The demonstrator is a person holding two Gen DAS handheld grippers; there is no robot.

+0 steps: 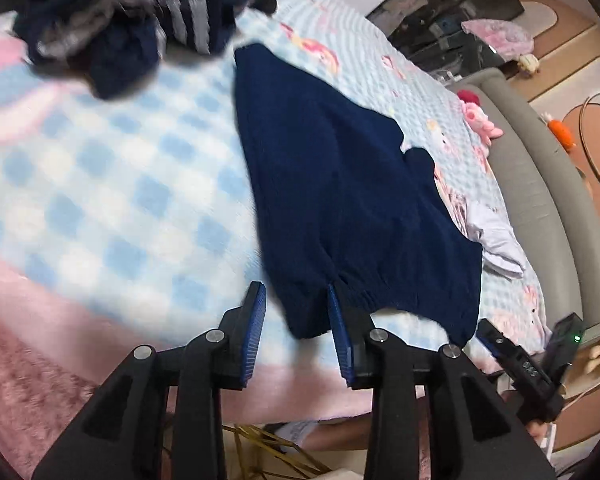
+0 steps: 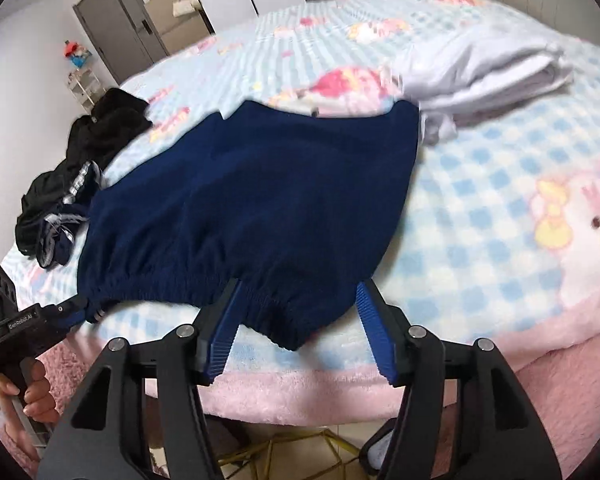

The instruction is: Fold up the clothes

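"GenRobot.AI" is printed on the left gripper (image 2: 82,310). Both jaws stand released, the shorts' (image 2: 252,200) waistband lying slack between the right gripper's (image 2: 296,316) jaws.

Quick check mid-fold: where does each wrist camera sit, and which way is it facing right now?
Left wrist: rides the left claw, angled down across the bed toward the unfolded clothes pile; right claw shows.
Right wrist: rides the right claw, angled down toward the folded white garment; a hand shows.
Shared: navy shorts, checked blanket.
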